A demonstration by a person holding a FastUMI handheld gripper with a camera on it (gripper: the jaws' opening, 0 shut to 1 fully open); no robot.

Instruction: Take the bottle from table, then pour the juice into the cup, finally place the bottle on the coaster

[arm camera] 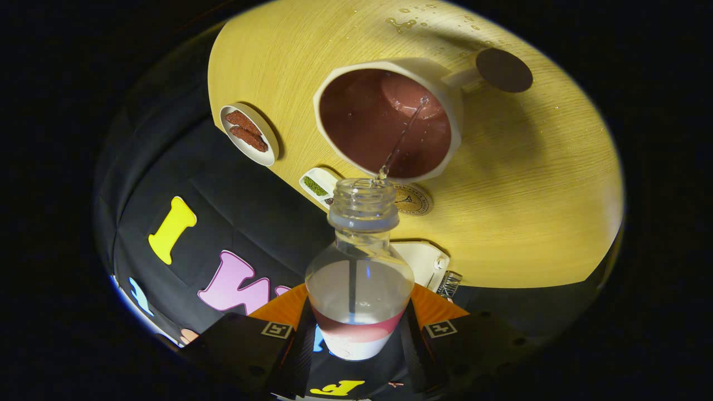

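Clear plastic bottle [359,278] is clamped between the jaws of the gripper [359,340] and tipped toward the cup [390,120].

Both fingers are pressed against the bottle's lower body, one on each side. A thin stream is seen running from the uncapped neck into the cup, just beyond the bottle on the wooden surface [529,184]. A round coaster [412,199] is partly hidden beside the neck. A dish [249,133] with two brown pieces is placed near the cup.

Jaws clamp tilted bottle [359,289] — thin stream running into cup [390,120] on table [529,184].
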